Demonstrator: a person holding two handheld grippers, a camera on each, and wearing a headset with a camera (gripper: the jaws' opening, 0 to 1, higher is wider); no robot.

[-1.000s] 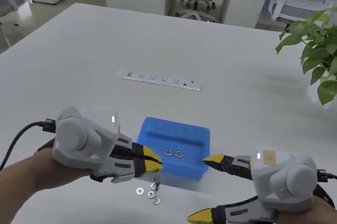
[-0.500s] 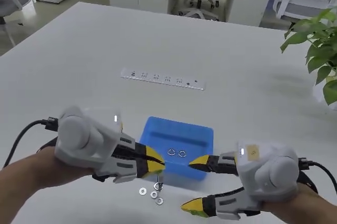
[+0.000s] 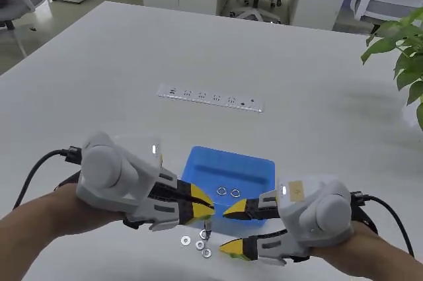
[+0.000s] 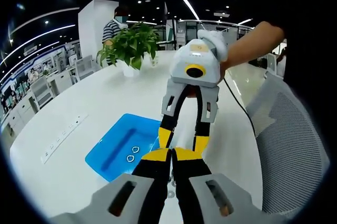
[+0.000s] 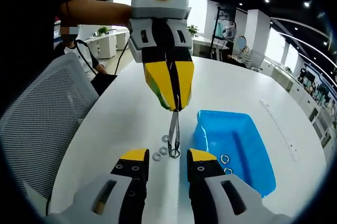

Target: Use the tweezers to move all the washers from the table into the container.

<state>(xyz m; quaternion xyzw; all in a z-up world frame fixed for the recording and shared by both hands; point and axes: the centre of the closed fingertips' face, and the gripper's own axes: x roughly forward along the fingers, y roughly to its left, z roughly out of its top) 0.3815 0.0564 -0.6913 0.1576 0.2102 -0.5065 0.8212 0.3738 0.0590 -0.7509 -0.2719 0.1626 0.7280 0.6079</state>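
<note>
Right gripper [image 3: 227,231] I've swung in toward left gripper [image 3: 206,207], jaws wide, left clamping tweezers [image 5: 174,128], tips at washer [image 5: 175,153]

Near my edge of the tabletop [image 3: 132,49] sat the container [image 3: 231,168], with two washers [image 3: 221,192] in it. Three loose washers [image 3: 200,245] lay just before its near-left corner, and the power strip [image 3: 210,98] lay behind it.

left tool [image 3: 203,207] and right tool [image 3: 227,229]: grey bodies, yellow-tipped black jaws, black cables [image 3: 45,158].
</note>
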